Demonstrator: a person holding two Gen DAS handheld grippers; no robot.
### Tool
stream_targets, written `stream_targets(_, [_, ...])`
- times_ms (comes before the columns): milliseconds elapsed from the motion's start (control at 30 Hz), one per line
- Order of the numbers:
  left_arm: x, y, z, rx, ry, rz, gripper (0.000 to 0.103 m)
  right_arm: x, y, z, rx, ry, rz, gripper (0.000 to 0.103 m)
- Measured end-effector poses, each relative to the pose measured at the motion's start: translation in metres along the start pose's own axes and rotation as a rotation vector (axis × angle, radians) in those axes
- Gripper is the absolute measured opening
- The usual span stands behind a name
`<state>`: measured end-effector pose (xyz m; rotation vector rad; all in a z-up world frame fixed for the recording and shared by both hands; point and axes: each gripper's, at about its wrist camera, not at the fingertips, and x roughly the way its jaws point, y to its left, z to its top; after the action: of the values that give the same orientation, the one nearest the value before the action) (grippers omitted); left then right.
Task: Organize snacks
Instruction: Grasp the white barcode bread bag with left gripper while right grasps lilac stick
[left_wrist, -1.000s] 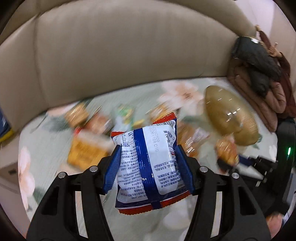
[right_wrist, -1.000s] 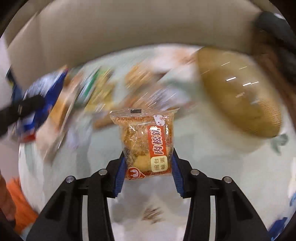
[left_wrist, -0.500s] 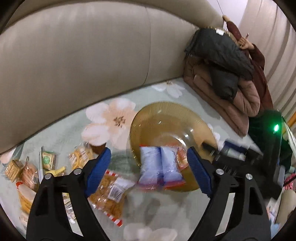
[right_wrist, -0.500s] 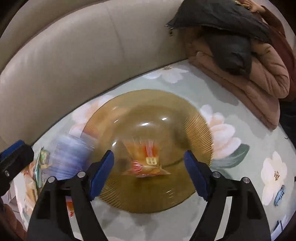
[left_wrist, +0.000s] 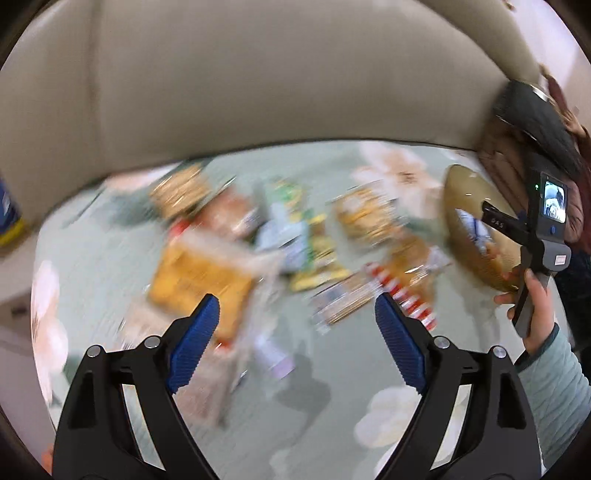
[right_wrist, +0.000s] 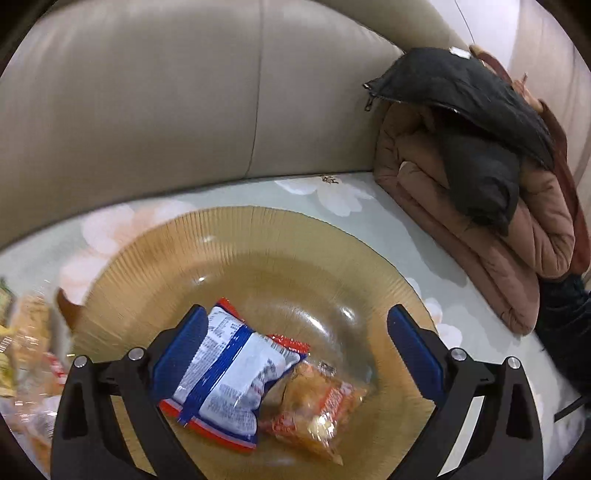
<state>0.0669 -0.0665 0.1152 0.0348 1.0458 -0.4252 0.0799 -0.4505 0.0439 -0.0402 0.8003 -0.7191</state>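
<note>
Between the spread blue pads of the right tool (right_wrist: 295, 343), which stands wide and holds nothing, two packets lie in the amber glass bowl (right_wrist: 258, 236): a white-and-blue packet (right_wrist: 229, 380) with red edges at the left, partly hidden by the tool's left pad, and an orange clear-wrapped packet (right_wrist: 317, 402) touching it on the right, its corner tucked under the first. That bowl sits on a pale green floral cover (right_wrist: 399, 236) spread over the sofa seat, with the beige sofa back (right_wrist: 147, 103) curving behind it. At the right a folded brown padded coat (right_wrist: 491, 254) rests against the sofa, with a dark jacket (right_wrist: 476, 107) draped on top. The left tool (left_wrist: 295, 314) is also wide and empty, held over the same cover. Beyond it a loose heap of snack packets (left_wrist: 280, 243) lies scattered, too blurred by motion to count; orange, green and red-striped wrappers can be made out. Farther right in the left wrist view the bowl shows edge-on, and the person's right hand (left_wrist: 532, 310), in a light green sleeve, grips the handle of the other tool just beside it.
</note>
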Motion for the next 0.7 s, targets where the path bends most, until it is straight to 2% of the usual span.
stream_targets(100, [0.001, 0.023, -0.013, -0.069, 0.017, -0.001, 0.086, 0.01, 0.011, -0.003, -0.03, 0.023, -0.011, 0.095])
stream_targets(167, [-0.002, 0.031, -0.021, -0.082, 0.007, 0.014, 0.086, 0.003, 0.012, -0.004, -0.033, 0.0, -0.031, 0.095])
stream_targets(300, [-0.01, 0.047, -0.038, -0.074, -0.004, 0.058, 0.086, -0.01, 0.005, -0.012, 0.041, 0.031, 0.081, 0.097])
stream_targets(433, [-0.02, 0.08, -0.044, -0.124, -0.001, 0.067, 0.086, -0.011, 0.014, -0.013, -0.019, 0.041, 0.06, 0.095])
stream_targets(567, [-0.026, 0.105, -0.05, -0.19, -0.009, 0.051, 0.09, -0.073, 0.026, -0.004, -0.027, -0.07, 0.076, 0.098])
stream_targets(600, [-0.025, 0.112, -0.052, -0.218, -0.005, 0.037, 0.09, -0.089, 0.034, -0.005, -0.027, -0.076, 0.109, 0.098])
stream_targets(700, [-0.016, 0.127, -0.059, -0.299, 0.024, 0.004, 0.09, -0.119, 0.08, -0.022, -0.072, -0.001, 0.359, 0.098])
